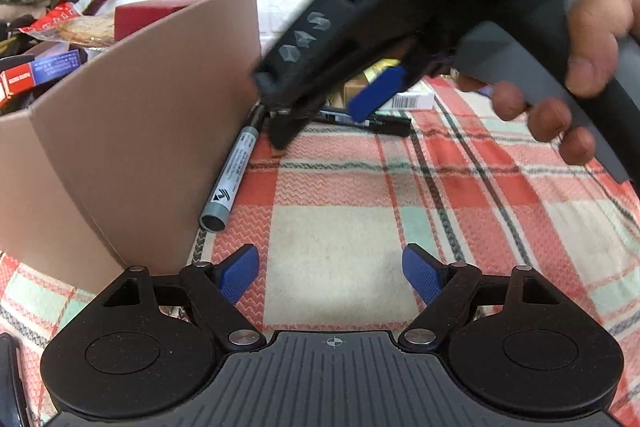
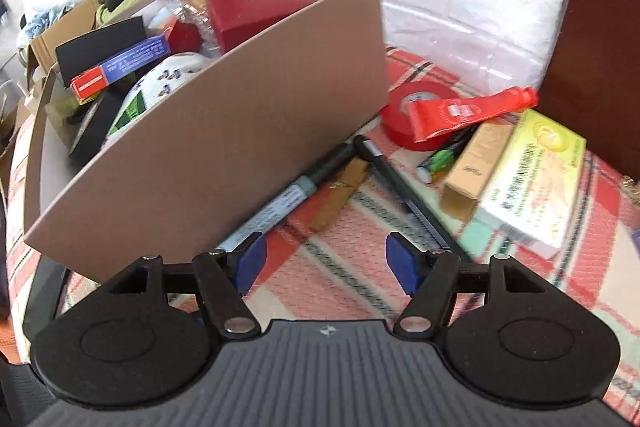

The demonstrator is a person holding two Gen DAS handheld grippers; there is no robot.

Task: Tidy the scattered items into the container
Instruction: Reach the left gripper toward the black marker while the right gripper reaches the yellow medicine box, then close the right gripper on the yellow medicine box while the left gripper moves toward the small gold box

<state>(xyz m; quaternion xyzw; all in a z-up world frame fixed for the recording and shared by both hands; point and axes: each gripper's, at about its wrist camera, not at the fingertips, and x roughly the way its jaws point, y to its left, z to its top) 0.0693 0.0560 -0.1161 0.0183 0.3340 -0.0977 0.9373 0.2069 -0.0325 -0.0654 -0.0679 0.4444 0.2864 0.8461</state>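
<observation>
A brown cardboard box (image 2: pixel 224 131) holds several items; its wall also shows in the left wrist view (image 1: pixel 132 131). A grey marker (image 1: pixel 232 171) lies along the box's foot on the plaid cloth, also in the right wrist view (image 2: pixel 276 207). A black pen (image 2: pixel 400 187) and a wooden clothespin (image 2: pixel 340 195) lie beside it. My left gripper (image 1: pixel 330 279) is open and empty above the cloth. My right gripper (image 2: pixel 326 263) is open and empty, low over the marker, pen and clothespin; in the left wrist view it (image 1: pixel 320 115) reaches down at the marker's far end.
Scattered to the right of the box are a red tape roll (image 2: pixel 412 107), a red tube (image 2: pixel 468 111), a green-tipped tube (image 2: pixel 440 159), a tan carton (image 2: pixel 476 167) and a yellow-green box (image 2: pixel 532 183). A dark wooden panel (image 2: pixel 592 27) stands behind.
</observation>
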